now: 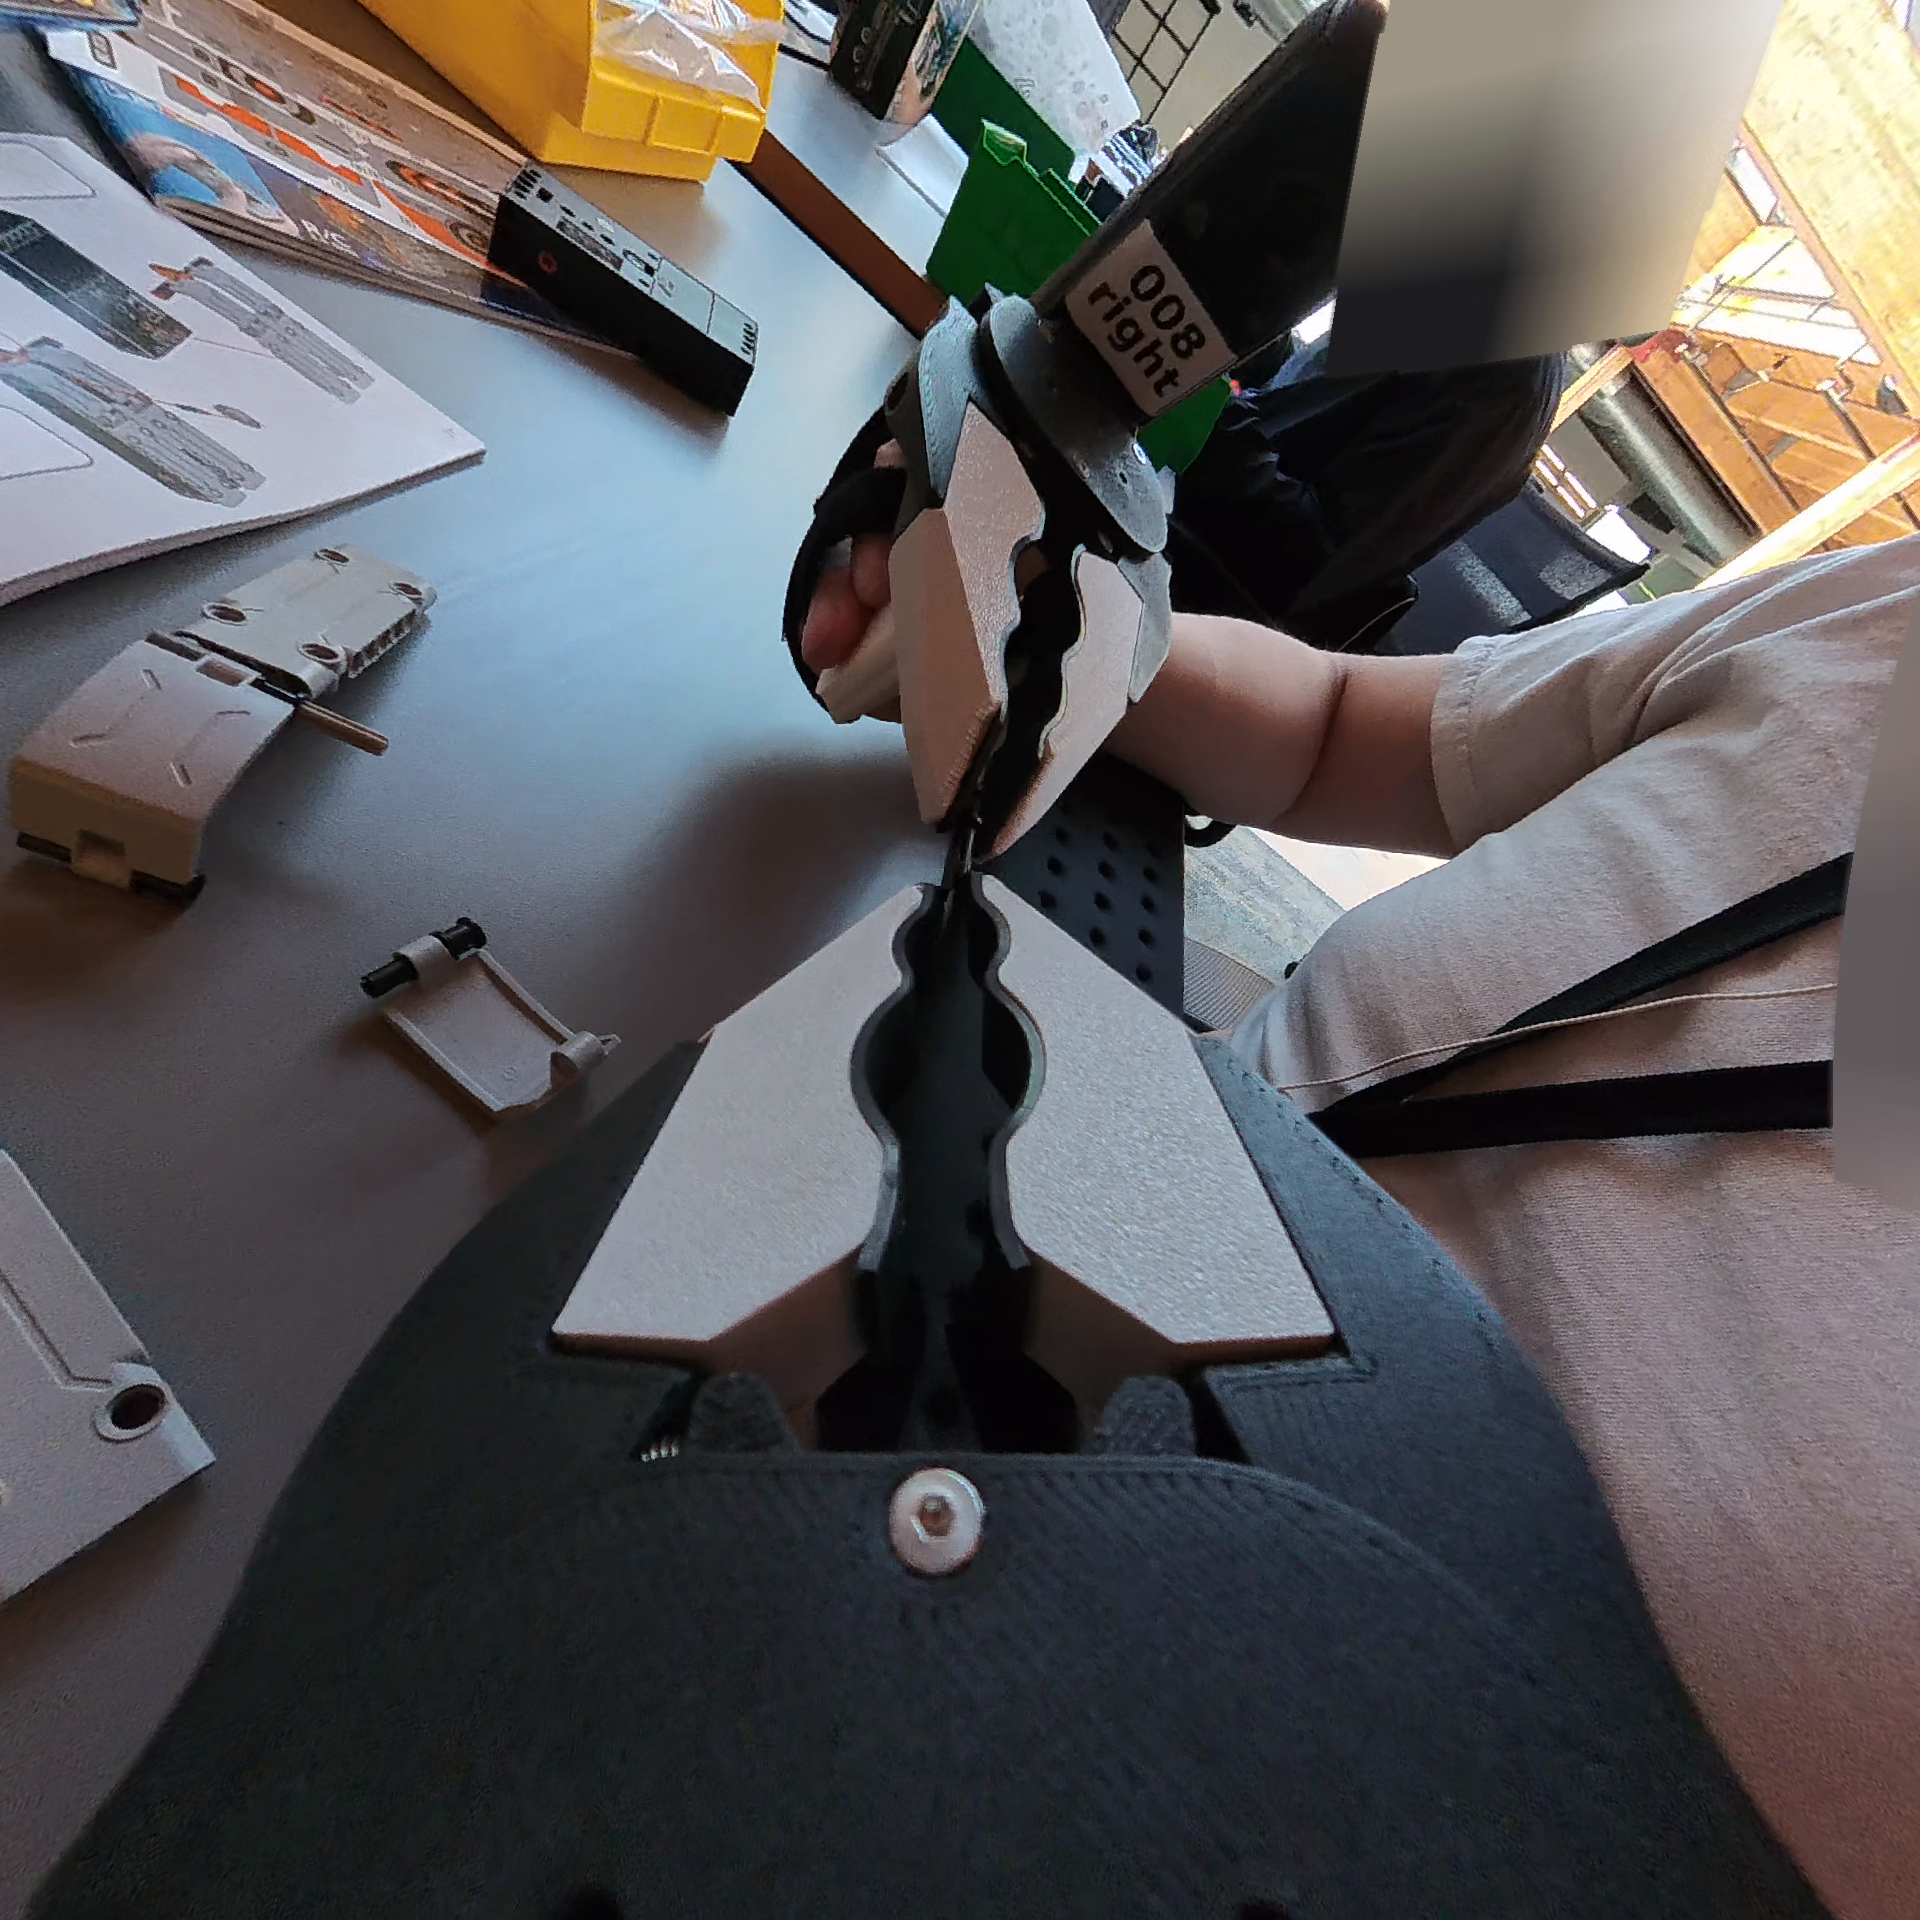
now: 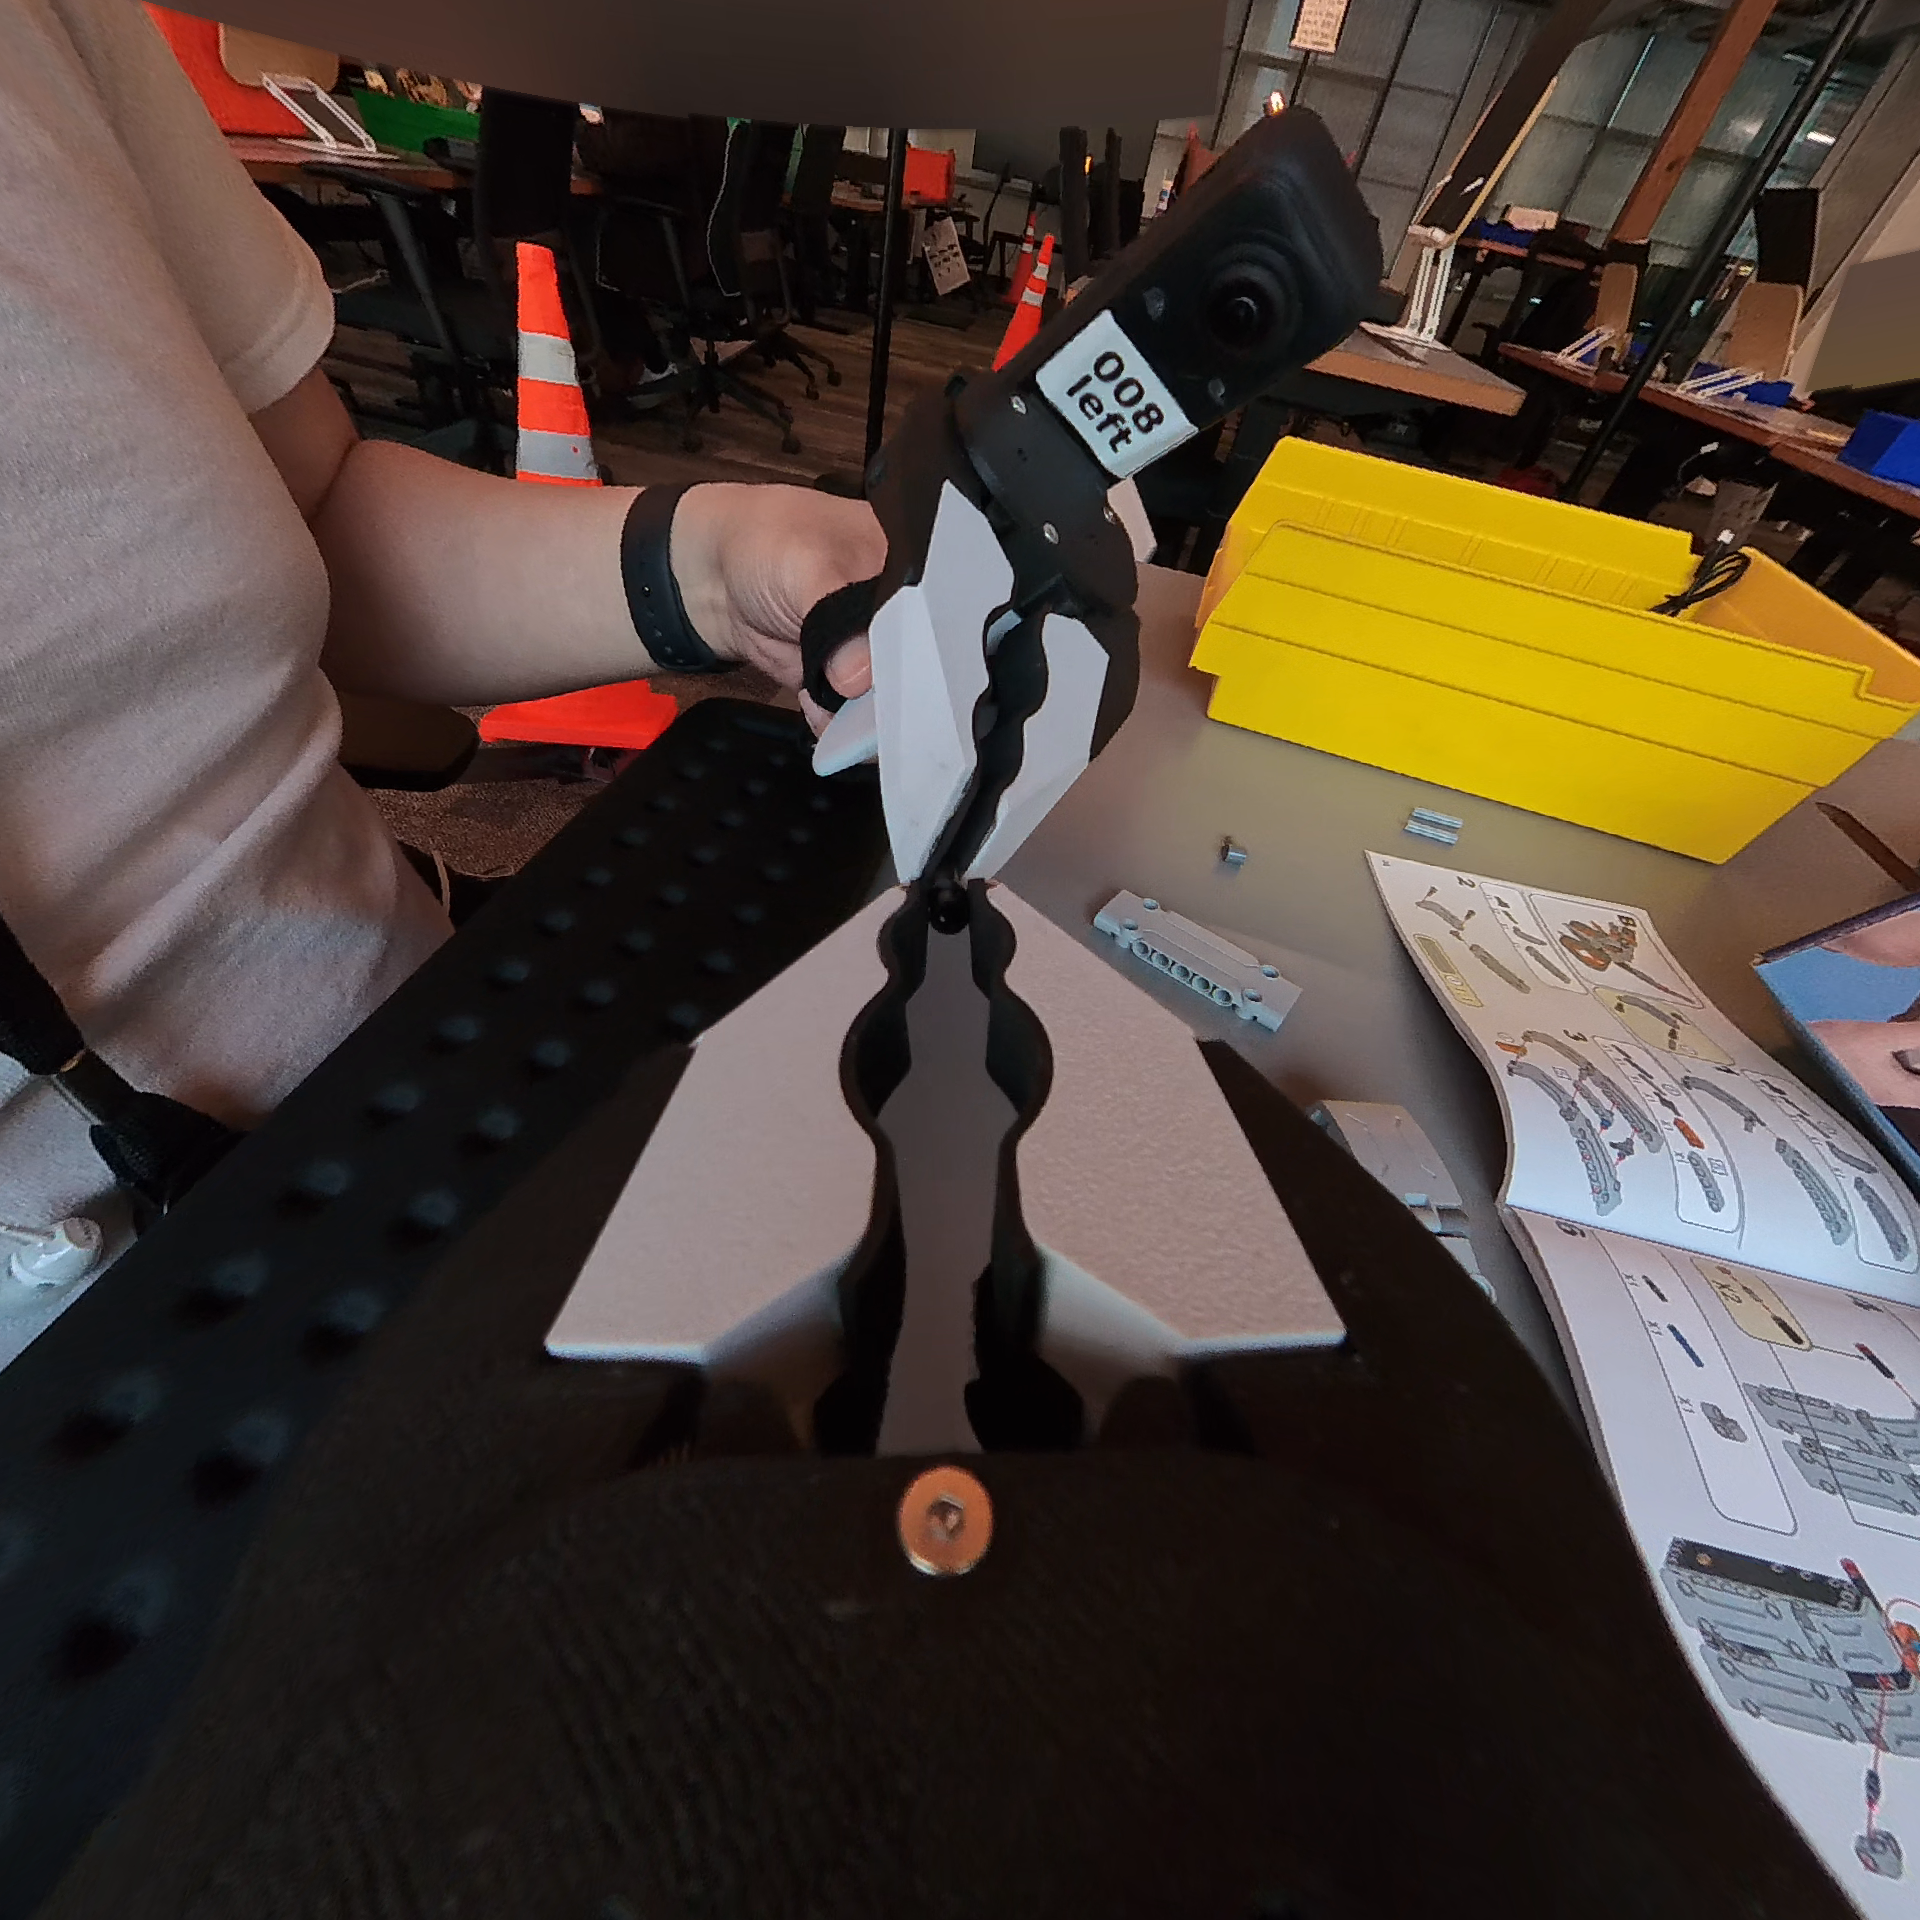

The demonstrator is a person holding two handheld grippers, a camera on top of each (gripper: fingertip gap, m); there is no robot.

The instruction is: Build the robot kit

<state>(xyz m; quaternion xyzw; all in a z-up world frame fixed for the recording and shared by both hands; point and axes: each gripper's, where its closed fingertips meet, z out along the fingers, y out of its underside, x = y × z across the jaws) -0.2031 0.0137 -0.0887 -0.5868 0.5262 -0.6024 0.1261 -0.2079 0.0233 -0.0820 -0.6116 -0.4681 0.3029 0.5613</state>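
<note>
My left gripper (image 1: 951,896) and my right gripper (image 2: 945,902) meet tip to tip above the table edge. Both are shut on the same small black pin (image 1: 962,860), one at each end. In the right wrist view the pin (image 2: 948,906) shows as a small black knob between the tips. The right gripper (image 1: 971,831) comes down from above in the left wrist view, held by a hand. The left gripper (image 2: 938,871) comes down the same way in the right wrist view. Most of the pin is hidden by the fingers.
On the grey table lie a curved grey panel assembly (image 1: 114,769), a small grey panel with a black pin (image 1: 488,1023), a grey beam (image 2: 1195,961), an open instruction booklet (image 2: 1662,1143), a black box (image 1: 623,281) and yellow bins (image 2: 1507,665). A black perforated chair back (image 2: 416,1039) stands at the table edge. My two grippers' fingertips are within a few centimetres of each other.
</note>
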